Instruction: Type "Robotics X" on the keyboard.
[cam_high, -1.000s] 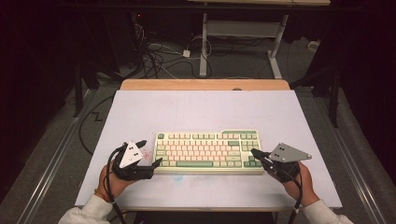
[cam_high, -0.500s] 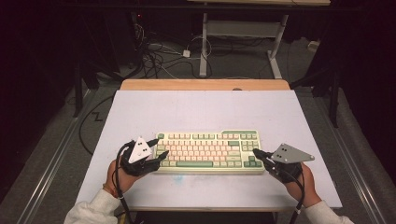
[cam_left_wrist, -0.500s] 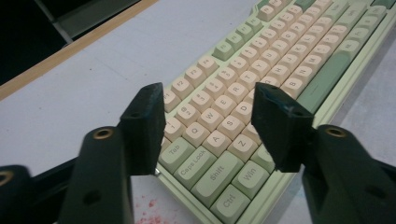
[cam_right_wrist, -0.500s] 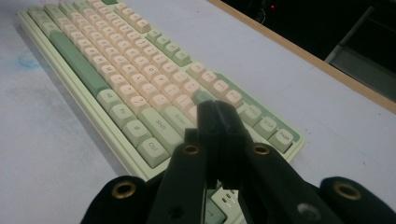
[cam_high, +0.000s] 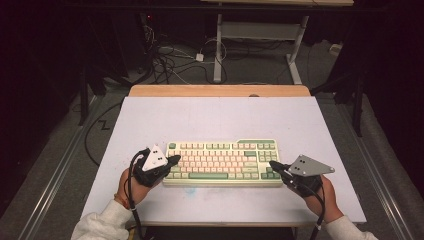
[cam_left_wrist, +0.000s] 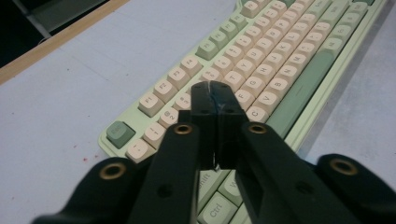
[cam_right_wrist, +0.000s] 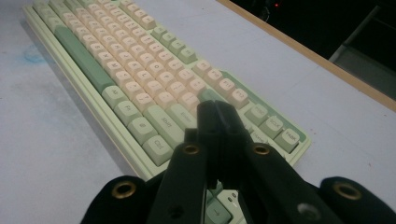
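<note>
Jaws closed over one keyboard

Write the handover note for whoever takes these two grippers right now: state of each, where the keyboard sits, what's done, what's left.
Left gripper: jaws have just been closing and now meet with nothing between them, tips over the left-hand keys of the keyboard.
Right gripper: shut and empty, tips over the keys at the keyboard's right end.
Keyboard: flat and square-on, near the front edge of the table.
Done: both grippers brought to the keyboard's ends and closed.
Left: probably pressing keys with the closed tips; whether either tip touches a key I cannot tell.
</note>
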